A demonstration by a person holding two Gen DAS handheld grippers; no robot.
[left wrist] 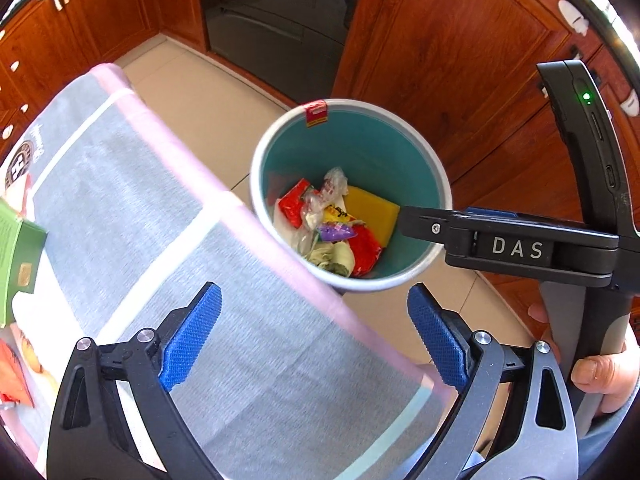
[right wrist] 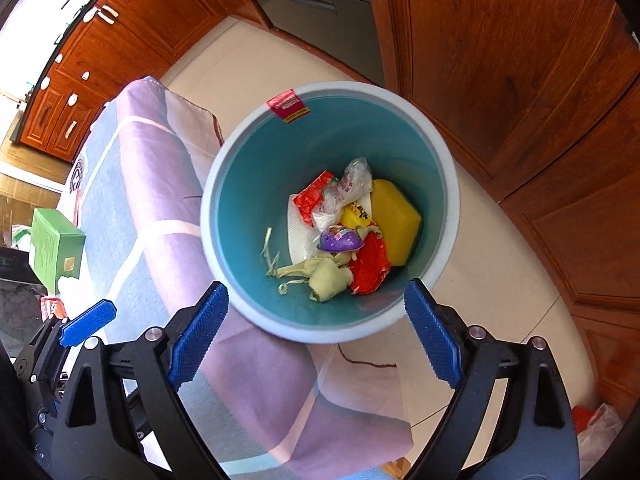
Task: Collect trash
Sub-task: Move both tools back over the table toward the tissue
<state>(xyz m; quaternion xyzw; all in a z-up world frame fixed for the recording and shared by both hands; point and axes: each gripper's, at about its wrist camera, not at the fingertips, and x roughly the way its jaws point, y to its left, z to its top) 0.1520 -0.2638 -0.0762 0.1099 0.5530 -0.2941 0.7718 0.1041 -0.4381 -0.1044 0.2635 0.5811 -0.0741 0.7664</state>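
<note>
Both tongs stand wide apart and hold nothing. On the left gripper [left wrist: 314,334] and the right gripper [right wrist: 316,330], two bumpy blue pads each.

One round trash bin [right wrist: 448,216], smooth teal inside with a pale rim, sits on the tile floor [right wrist: 492,280] just beside the table. Inside it lie a yellow sponge block [right wrist: 394,226], two shiny red wrappers, a crinkly clear bag [right wrist: 346,188], a purple wrapper [right wrist: 340,240], white paper and pale green husks [right wrist: 328,276]; the pile hides what is underneath.

One soft striped cloth [left wrist: 132,216] covers the table. One green box [left wrist: 18,260] is cut off at the edge. Brown wood cabinets [right wrist: 520,72] stand around.
</note>
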